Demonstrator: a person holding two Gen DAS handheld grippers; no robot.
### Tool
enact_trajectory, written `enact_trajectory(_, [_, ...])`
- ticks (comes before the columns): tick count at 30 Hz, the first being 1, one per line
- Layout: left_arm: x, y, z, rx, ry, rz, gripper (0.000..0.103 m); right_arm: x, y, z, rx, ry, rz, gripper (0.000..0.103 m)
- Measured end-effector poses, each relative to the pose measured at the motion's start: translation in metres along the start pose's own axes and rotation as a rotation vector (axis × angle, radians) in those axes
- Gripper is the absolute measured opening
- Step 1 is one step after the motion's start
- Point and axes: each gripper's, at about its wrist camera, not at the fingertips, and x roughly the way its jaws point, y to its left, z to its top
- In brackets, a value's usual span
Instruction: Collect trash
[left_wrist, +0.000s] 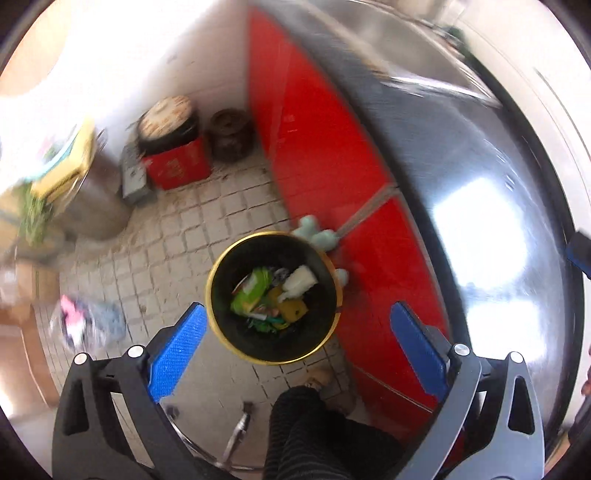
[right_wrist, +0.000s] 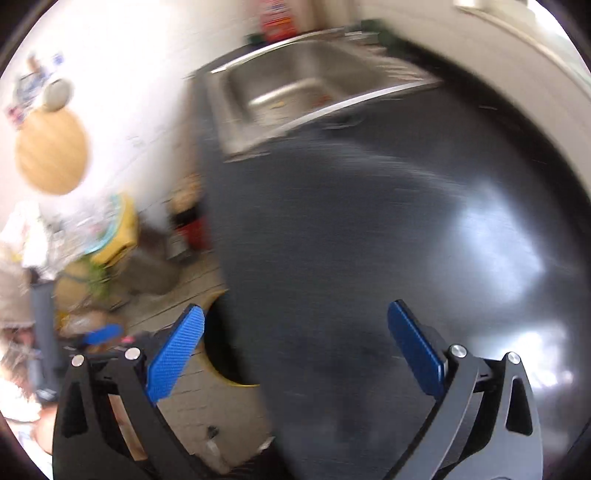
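I see a tiled floor (left_wrist: 177, 236) carrying a yellow-rimmed trash bin (left_wrist: 273, 295). A red box (left_wrist: 177, 166) stands by the wall.

From my right hand-held gripper (right_wrist: 295, 347), the worktop (right_wrist: 369, 240) hid all but a sliver of the bin (right_wrist: 216, 343), and the sink (right_wrist: 295, 85) and floor clutter (right_wrist: 92, 258) were smeared by blur. From the left, I could not make out the bin's trash (left_wrist: 273, 295) piece by piece, and the bundle on the floor (left_wrist: 86, 321) was too blurred to name.
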Motion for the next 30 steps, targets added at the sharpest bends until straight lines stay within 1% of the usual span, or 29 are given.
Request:
enact_trajectory(1, [-0.002,-0.021,0.005,0.056,-0.013,-0.004,0.096,-0.012,-0.031,-0.010,0.029,-0.022,-0.068,0.096])
enact_trajectory(3, [-0.006,-0.055,0.013,0.139,-0.039,-0.015,0.096,-0.030,-0.075,-0.029,0.095,-0.039,-0.145,0.096])
enact_trajectory(4, [-0.007,-0.080,0.016,0.192,-0.049,-0.028,0.096,-0.043,-0.104,-0.044,0.154,-0.051,-0.187,0.096])
enact_trajectory(6, [-0.009,-0.120,0.020,0.273,-0.059,-0.050,0.096,-0.066,-0.149,-0.073,0.250,-0.070,-0.243,0.096])
enact_trajectory(8, [-0.011,-0.167,0.018,0.367,-0.070,-0.076,0.096,-0.085,-0.188,-0.104,0.360,-0.087,-0.288,0.096])
enact_trajectory(9, [-0.012,-0.196,0.014,0.425,-0.075,-0.098,0.096,-0.092,-0.202,-0.118,0.404,-0.092,-0.297,0.096])
enact_trajectory(10, [-0.013,-0.215,0.010,0.464,-0.075,-0.114,0.096,-0.101,-0.217,-0.133,0.458,-0.097,-0.307,0.096])
enact_trajectory(12, [-0.011,-0.264,-0.003,0.563,-0.057,-0.152,0.096,-0.118,-0.247,-0.171,0.564,-0.106,-0.334,0.096])
enact_trajectory(14, [-0.007,-0.304,-0.020,0.654,-0.029,-0.172,0.096,-0.135,-0.270,-0.205,0.652,-0.110,-0.361,0.096])
enact_trajectory(16, [-0.004,-0.337,-0.040,0.741,-0.013,-0.183,0.096,-0.153,-0.290,-0.243,0.739,-0.115,-0.391,0.096])
enact_trajectory(18, [-0.003,-0.371,-0.063,0.827,-0.004,-0.192,0.096,-0.165,-0.296,-0.270,0.797,-0.122,-0.413,0.096])
enact_trajectory(19, [-0.004,-0.380,-0.072,0.854,-0.001,-0.196,0.096,-0.172,-0.302,-0.288,0.835,-0.122,-0.429,0.096])
enact_trajectory(23, [-0.003,-0.430,-0.110,0.955,0.017,-0.219,0.096,-0.186,-0.310,-0.337,0.918,-0.112,-0.451,0.096])
enact_trajectory(26, [-0.003,-0.454,-0.133,1.007,0.030,-0.235,0.096,-0.193,-0.316,-0.363,0.966,-0.103,-0.453,0.096])
enact_trajectory(29, [-0.007,-0.470,-0.156,1.058,0.011,-0.235,0.096,-0.200,-0.322,-0.389,1.012,-0.097,-0.443,0.096])
enact_trajectory(30, [-0.006,-0.475,-0.162,1.073,0.016,-0.235,0.096,-0.201,-0.323,-0.394,1.024,-0.096,-0.442,0.096])
